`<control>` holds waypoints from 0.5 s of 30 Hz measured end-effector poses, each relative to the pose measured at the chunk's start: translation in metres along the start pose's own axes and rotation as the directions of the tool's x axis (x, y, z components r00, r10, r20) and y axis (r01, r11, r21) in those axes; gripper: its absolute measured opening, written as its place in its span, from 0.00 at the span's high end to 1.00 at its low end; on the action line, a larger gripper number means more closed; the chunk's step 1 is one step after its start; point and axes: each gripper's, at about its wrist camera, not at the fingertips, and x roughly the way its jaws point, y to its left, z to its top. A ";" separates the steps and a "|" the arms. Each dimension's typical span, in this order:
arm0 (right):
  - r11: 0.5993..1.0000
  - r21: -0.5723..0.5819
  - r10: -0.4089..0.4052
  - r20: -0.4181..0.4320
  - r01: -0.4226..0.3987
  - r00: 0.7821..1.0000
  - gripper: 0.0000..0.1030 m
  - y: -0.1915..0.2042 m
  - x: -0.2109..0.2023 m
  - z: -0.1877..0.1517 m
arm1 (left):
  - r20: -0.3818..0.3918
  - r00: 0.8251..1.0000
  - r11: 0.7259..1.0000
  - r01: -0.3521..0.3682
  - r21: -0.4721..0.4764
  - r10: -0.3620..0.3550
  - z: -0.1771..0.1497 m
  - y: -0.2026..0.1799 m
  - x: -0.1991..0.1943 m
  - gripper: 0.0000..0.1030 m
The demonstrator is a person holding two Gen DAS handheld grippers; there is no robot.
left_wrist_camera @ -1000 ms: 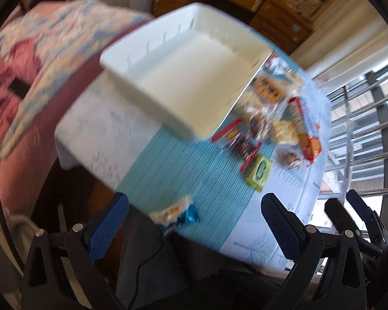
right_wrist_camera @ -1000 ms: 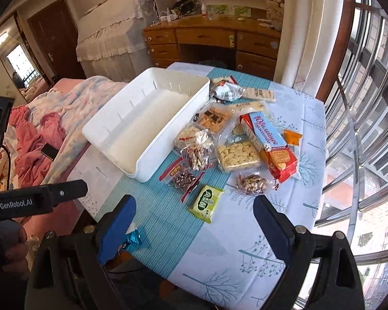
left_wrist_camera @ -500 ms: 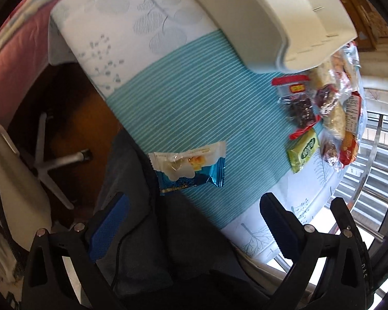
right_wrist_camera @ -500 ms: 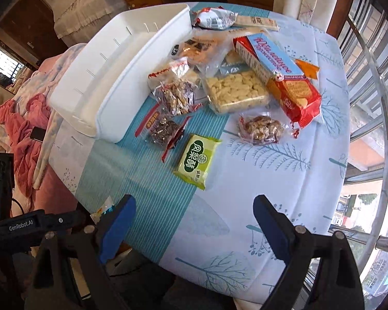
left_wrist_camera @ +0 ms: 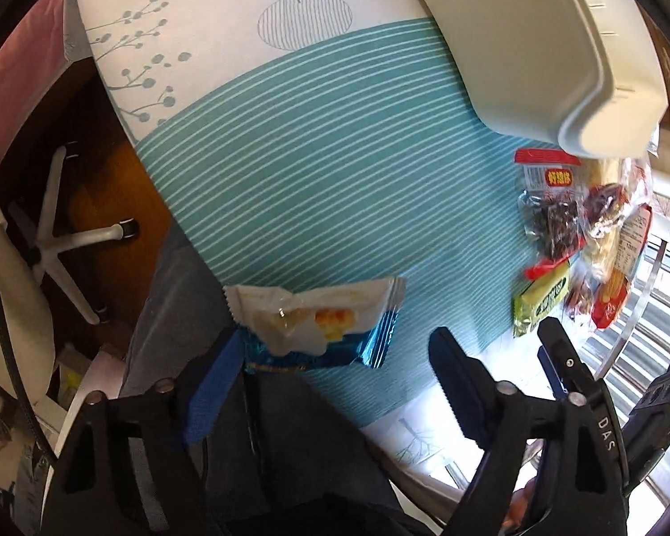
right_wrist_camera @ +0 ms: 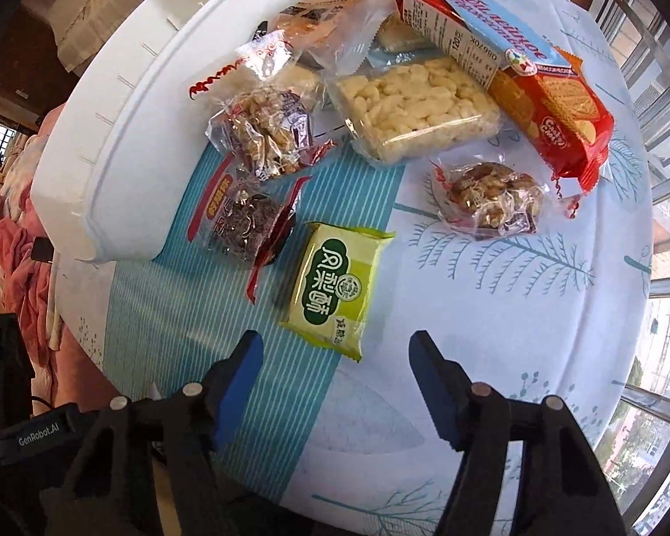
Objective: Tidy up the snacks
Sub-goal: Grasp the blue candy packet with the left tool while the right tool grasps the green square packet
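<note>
Left gripper (left_wrist_camera: 335, 366): found pointed steeply down at the near table edge, jaws apart, just been closing, pads not yet pressing. Blue-and-white snack packet (left_wrist_camera: 317, 321) between and just ahead of the fingers, overhanging that edge, well apart from the white bin (left_wrist_camera: 536, 44); long axis across the jaw gap, sealed ends toward each finger.

Right gripper (right_wrist_camera: 335, 357): found pointed straight down, jaws apart, likewise just been closing, nothing between them. Green pastry packet (right_wrist_camera: 335, 286) just ahead of the fingertips, beside the bin's near corner (right_wrist_camera: 111, 178); long axis running away from the gripper, slightly tilted. Judged nearer arm for each packet as stated.
</note>
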 end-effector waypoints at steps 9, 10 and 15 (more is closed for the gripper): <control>1.000 0.007 -0.019 -0.038 0.019 0.999 0.51 -0.002 0.012 0.007 | -0.091 0.995 0.998 -0.042 -0.042 0.038 0.009 -0.004 0.017 0.42; 1.000 0.010 -0.013 -0.043 0.013 0.999 0.54 -0.002 0.014 0.007 | -0.092 0.995 0.998 -0.052 -0.040 0.048 0.010 -0.006 0.017 0.42; 1.000 -0.007 0.026 -0.050 -0.026 0.998 0.69 0.004 0.018 0.005 | -0.099 0.994 0.997 -0.053 -0.054 0.048 0.011 -0.005 0.016 0.46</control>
